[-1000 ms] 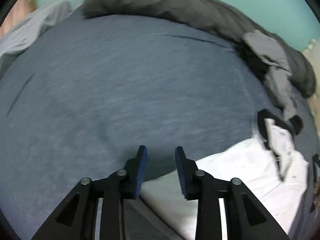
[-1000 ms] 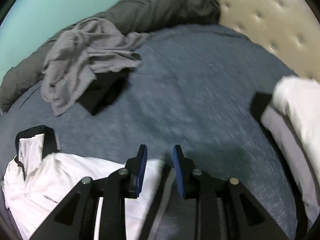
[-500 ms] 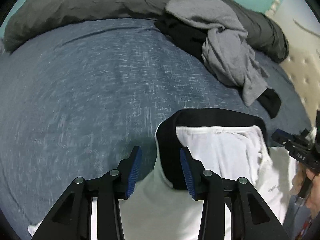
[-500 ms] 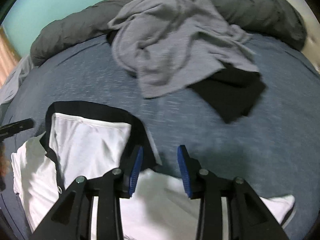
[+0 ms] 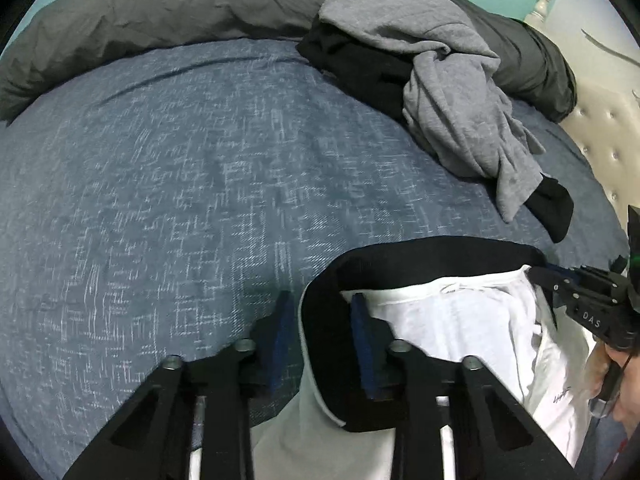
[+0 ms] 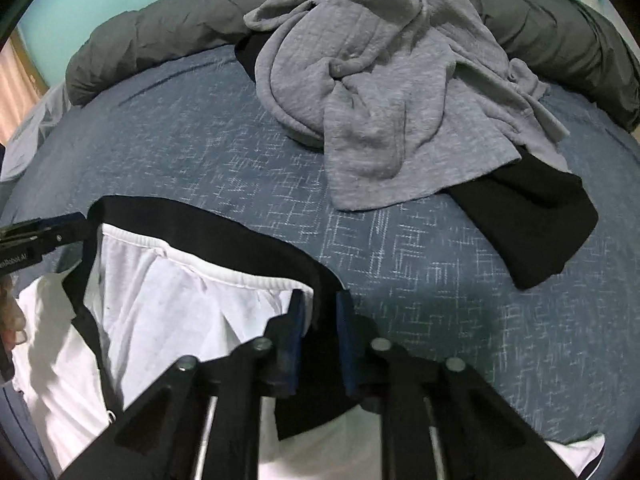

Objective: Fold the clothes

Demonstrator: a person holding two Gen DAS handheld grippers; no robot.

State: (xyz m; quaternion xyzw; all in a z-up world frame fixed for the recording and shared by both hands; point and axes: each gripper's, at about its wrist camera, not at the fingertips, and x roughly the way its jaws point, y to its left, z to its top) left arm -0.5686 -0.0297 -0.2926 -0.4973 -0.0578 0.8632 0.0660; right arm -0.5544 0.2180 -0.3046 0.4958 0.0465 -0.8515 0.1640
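A white shirt (image 5: 472,332) with a black collar (image 5: 424,252) lies on the blue bed, collar away from me. My left gripper (image 5: 320,316) is open, its jaws either side of the collar's left end. My right gripper (image 6: 320,316) is open but narrower, its jaws straddling the collar's right end (image 6: 280,248). The shirt (image 6: 168,300) fills the lower left of the right wrist view. Each gripper shows at the edge of the other's view: the right gripper (image 5: 576,300), the left gripper (image 6: 40,236).
A crumpled grey garment (image 6: 380,92) lies on a black garment (image 6: 532,220) behind the shirt; both show in the left wrist view (image 5: 460,92). A dark grey duvet (image 5: 180,12) is rolled along the far edge. A tufted cream headboard (image 5: 604,136) stands at right.
Both grippers swung from the shirt's lower part to its collar and came in close. Both sets of jaws now straddle the collar ends, and the right jaws have narrowed.
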